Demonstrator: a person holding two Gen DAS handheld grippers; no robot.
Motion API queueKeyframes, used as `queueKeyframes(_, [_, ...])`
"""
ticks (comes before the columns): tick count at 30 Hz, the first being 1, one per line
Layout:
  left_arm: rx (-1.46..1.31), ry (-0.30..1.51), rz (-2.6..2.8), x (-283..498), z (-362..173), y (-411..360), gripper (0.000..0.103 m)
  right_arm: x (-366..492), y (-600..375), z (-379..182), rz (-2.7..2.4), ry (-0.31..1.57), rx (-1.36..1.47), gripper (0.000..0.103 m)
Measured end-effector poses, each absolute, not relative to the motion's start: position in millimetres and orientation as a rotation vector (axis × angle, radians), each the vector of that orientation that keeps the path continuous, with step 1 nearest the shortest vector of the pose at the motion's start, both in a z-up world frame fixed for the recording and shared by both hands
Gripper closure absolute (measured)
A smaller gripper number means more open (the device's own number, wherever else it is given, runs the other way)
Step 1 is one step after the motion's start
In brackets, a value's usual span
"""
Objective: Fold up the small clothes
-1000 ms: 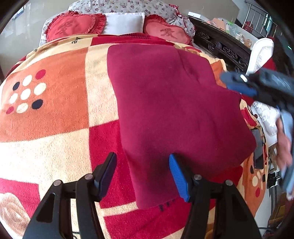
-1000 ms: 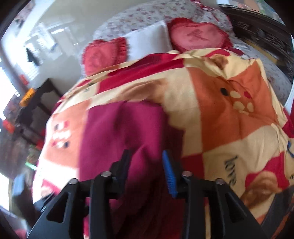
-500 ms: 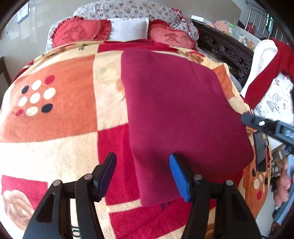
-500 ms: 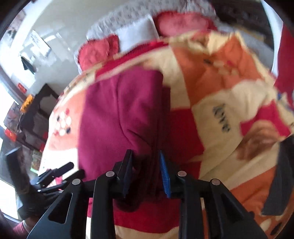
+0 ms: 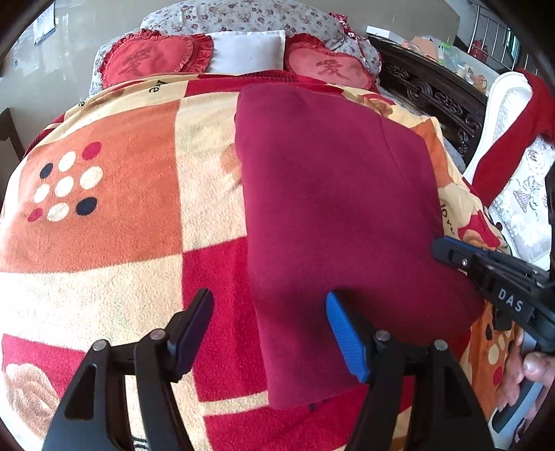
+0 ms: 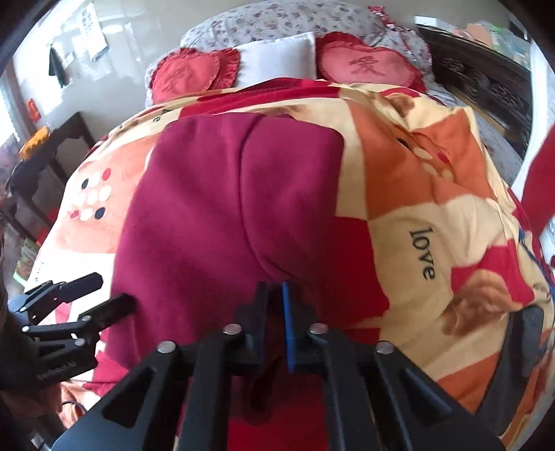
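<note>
The right hand-held gripper (image 6: 275, 312) has just pinched the dark red cloth (image 5: 333, 208) shut on its near edge while the left hand-held gripper (image 5: 270, 333) has been opening and holds nothing — a one-sided pull could drag the cloth crooked across the bed blanket (image 5: 104, 225).

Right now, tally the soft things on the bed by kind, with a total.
Heart-shaped red cushions: 2
White pillow: 1
Floral pillow: 1
Patterned fleece blanket: 1
Maroon garment: 1
Total: 6
</note>
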State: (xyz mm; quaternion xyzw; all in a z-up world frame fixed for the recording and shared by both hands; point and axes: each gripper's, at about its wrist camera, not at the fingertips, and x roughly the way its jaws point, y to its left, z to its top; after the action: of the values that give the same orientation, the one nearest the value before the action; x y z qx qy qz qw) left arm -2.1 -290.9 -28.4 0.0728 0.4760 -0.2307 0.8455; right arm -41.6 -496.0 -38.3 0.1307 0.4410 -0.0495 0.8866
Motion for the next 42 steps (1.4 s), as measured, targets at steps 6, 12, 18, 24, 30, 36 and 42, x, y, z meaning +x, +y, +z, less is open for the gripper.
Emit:
queueKeyframes(6, [0.150, 1.001, -0.488, -3, -27, -289, 0.031, -50, -497, -23, -0.057, 0.926, 0.311, 0.103])
queueKeyframes(12, [0.146, 1.002, -0.490, -5, -24, -288, 0.031, -56, -499, 0, -0.136, 0.844, 0.302, 0.085])
queueKeyframes(18, [0.114, 0.999, -0.489, -14, -12, -274, 0.031, -50, -508, -12, -0.166, 0.897, 0.342, 0.085])
queueKeyframes(24, [0.074, 1.006, -0.494, -31, -4, -255, 0.023, -56, -504, -11, -0.168, 0.916, 0.353, 0.085])
queueKeyframes(30, [0.070, 1.001, -0.510, -47, 7, -234, 0.016, -59, -495, -2, -0.151, 0.940, 0.382, 0.085])
queueKeyframes(36, [0.043, 0.983, -0.491, -56, 22, -215, 0.013, -61, -478, 8, -0.138, 0.935, 0.351, 0.085])
queueKeyframes(42, [0.010, 0.962, -0.473, -53, 34, -204, 0.012, -60, -462, 12, -0.116, 0.954, 0.299, 0.085])
